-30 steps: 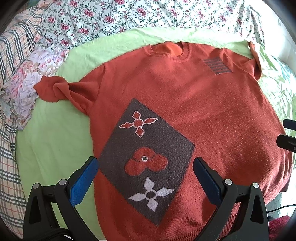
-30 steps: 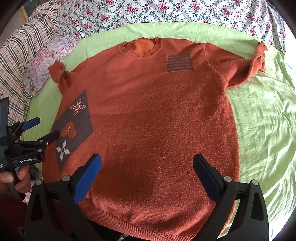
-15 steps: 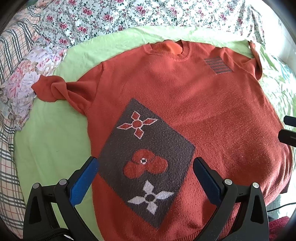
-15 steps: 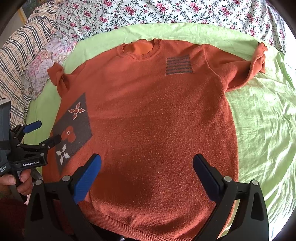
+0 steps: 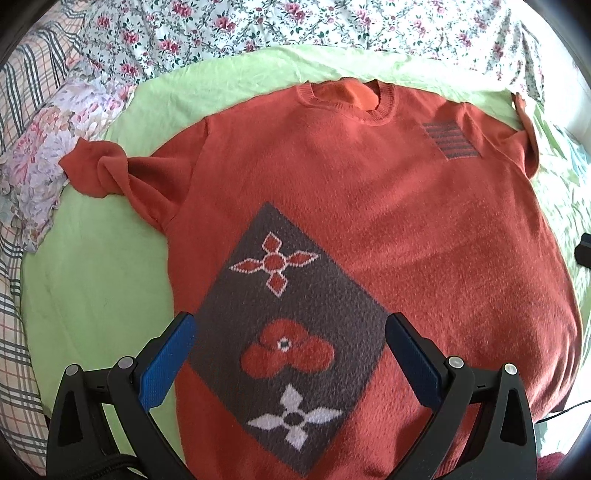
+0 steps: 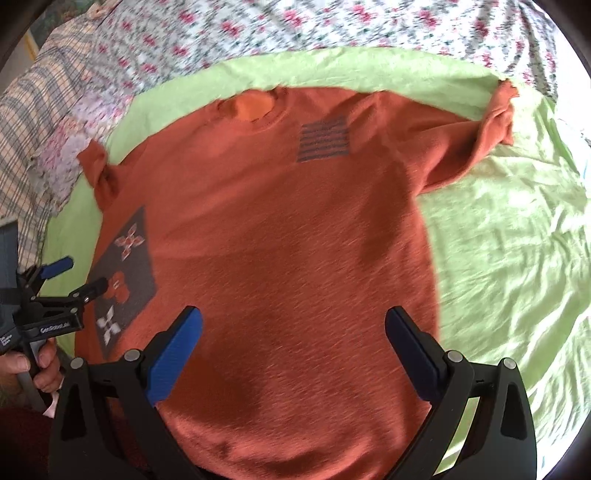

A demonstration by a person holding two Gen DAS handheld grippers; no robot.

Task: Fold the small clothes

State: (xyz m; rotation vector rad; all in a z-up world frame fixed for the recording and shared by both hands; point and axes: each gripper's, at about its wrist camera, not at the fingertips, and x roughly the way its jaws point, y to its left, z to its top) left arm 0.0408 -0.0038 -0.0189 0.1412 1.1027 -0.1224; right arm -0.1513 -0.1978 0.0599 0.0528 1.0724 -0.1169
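Observation:
An orange knit sweater [image 5: 388, 206] lies flat, front up, on a light green sheet [image 5: 96, 288]; it also shows in the right wrist view [image 6: 280, 236]. It has a grey diamond patch with flower motifs [image 5: 288, 332] and a small striped patch [image 6: 323, 138]. Both sleeves are bunched: one at the left [image 5: 107, 171], one at the right [image 6: 491, 125]. My left gripper [image 5: 290, 354] is open and empty above the diamond patch near the hem. My right gripper [image 6: 293, 347] is open and empty above the lower middle of the sweater.
A floral bedsheet [image 5: 295, 22] covers the far side of the bed. A floral pillow [image 5: 55, 147] and plaid fabric [image 5: 18, 295] lie at the left. The left gripper and the hand holding it show at the left of the right wrist view [image 6: 55, 291].
Both grippers have moved slightly forward and lower over the sweater. The right wrist view is blurred from motion. The sweater has not moved.

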